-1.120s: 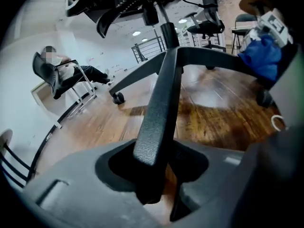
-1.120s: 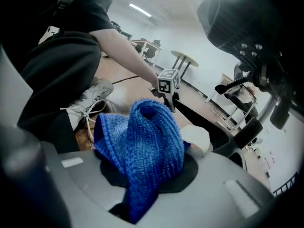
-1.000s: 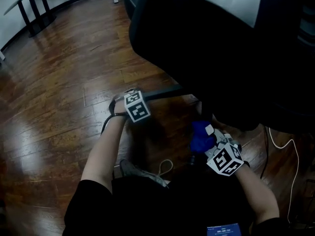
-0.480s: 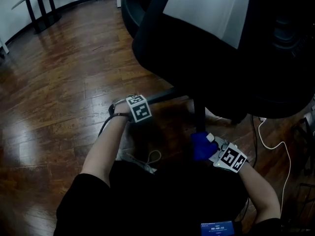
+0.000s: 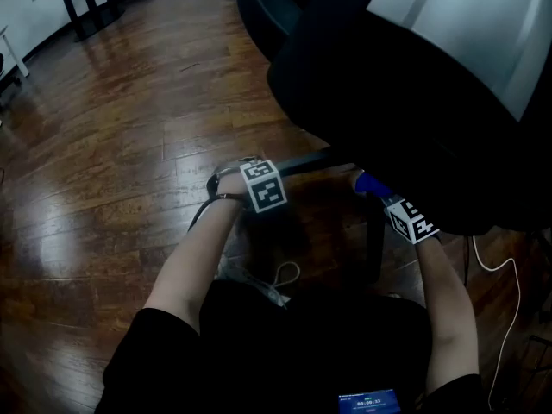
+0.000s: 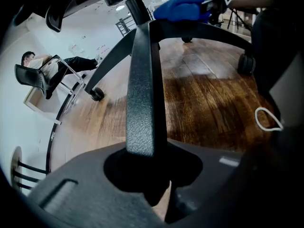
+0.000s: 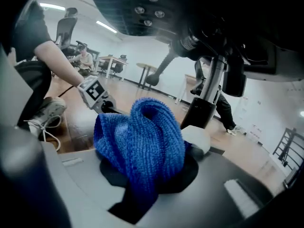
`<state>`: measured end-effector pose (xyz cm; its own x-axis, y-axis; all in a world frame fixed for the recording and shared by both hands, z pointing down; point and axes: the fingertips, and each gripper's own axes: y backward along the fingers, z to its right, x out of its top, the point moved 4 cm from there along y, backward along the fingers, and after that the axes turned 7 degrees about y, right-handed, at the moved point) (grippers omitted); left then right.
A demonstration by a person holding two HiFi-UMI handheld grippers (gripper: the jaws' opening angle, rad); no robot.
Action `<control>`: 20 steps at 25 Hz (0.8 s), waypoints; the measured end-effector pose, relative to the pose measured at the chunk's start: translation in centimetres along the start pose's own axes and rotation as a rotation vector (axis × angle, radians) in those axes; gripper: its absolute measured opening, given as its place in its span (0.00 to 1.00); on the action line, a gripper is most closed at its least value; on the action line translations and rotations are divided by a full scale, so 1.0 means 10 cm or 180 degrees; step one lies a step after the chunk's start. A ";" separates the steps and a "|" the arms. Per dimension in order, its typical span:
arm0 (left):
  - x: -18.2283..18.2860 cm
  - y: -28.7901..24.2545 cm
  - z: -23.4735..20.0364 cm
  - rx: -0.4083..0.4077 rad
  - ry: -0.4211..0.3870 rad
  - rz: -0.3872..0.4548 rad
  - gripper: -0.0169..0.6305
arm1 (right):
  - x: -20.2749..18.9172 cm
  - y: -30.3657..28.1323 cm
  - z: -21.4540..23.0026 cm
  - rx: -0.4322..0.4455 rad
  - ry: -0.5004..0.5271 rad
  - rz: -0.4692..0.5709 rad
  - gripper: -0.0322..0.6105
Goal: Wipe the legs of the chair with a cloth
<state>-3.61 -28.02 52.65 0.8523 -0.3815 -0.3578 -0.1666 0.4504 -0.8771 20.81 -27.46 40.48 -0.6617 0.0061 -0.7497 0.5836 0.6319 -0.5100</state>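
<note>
Left gripper (image 6: 148,167): jaws nearly together, clamped on a black textured leg (image 6: 145,94) of the chair (image 5: 414,102). They have just been closing, with the leg between them.

Right gripper (image 7: 142,175): jaws gripping a bunched blue cloth (image 7: 142,141).

Cloth, location: under the seat edge, at the inner end of the legs, just beside the column (image 7: 204,108). It lies to the right of the left gripper. Seen from the left gripper, it lies on top of the base where the legs meet.

Surroundings: dark wood floor (image 5: 112,145); white cable (image 5: 496,266) at the right; shoe (image 7: 47,110) near the base.
</note>
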 end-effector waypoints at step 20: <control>-0.01 -0.04 0.01 -0.0003 0.0129 -0.0039 0.13 | -0.49 0.99 -1.59 0.1543 0.0476 -0.0528 0.17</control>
<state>-3.59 -28.05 53.11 0.8335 -0.4193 -0.3597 -0.1567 0.4449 -0.8817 22.40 -8.89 45.79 -0.8028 0.0692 -0.5922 0.5925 0.2033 -0.7795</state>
